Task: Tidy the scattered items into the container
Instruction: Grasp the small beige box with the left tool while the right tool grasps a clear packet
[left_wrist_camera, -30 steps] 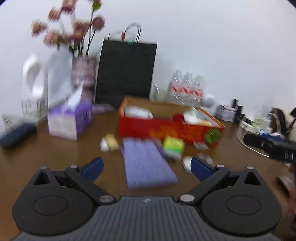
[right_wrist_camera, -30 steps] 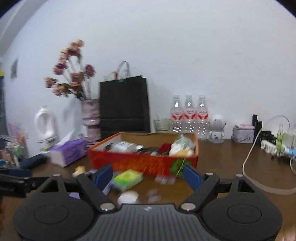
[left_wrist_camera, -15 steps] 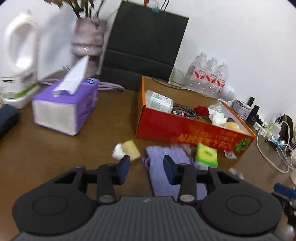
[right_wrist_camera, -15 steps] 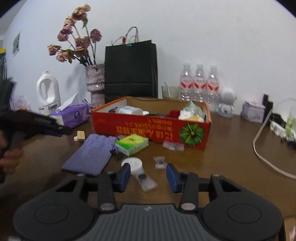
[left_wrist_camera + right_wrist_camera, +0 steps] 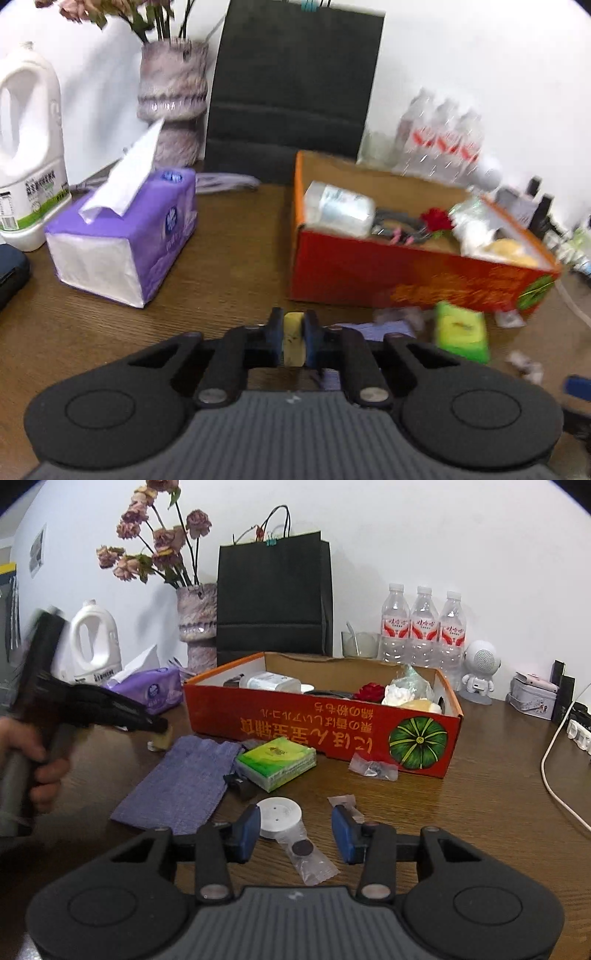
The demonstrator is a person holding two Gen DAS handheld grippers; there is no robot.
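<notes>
The left gripper (image 5: 294, 341) has a small pale-yellow block (image 5: 294, 343) between its blue pads, its jaws closing and pressed against the block's two sides, just above the brown wood-grain worktop (image 5: 229, 266). Seen from the right wrist, that block (image 5: 162, 739) sits at the gripper's tip beside the near corner of a purple knitted pouch (image 5: 184, 782), which lies flat on the worktop. The red cardboard box (image 5: 321, 723), open-topped and printed with yellow characters and a green pumpkin, stands just behind, already holding a white bottle, a red fabric flower and crumpled pale wrappers. The right gripper (image 5: 295, 829) hangs with its jaws partly apart and clamped on nothing; between and just ahead of its blue pads lie a flat white plastic disc (image 5: 279, 816) and a clear plastic sachet (image 5: 308, 860) with a dark round piece inside. A glossy green tissue pack (image 5: 277, 762) rests close to the box's front wall, partly on the pouch's far edge, and another clear sachet (image 5: 373, 768) lies against the box. To the left a purple soft-pack tissue box (image 5: 122, 236) stands with one white sheet pulled up.
</notes>
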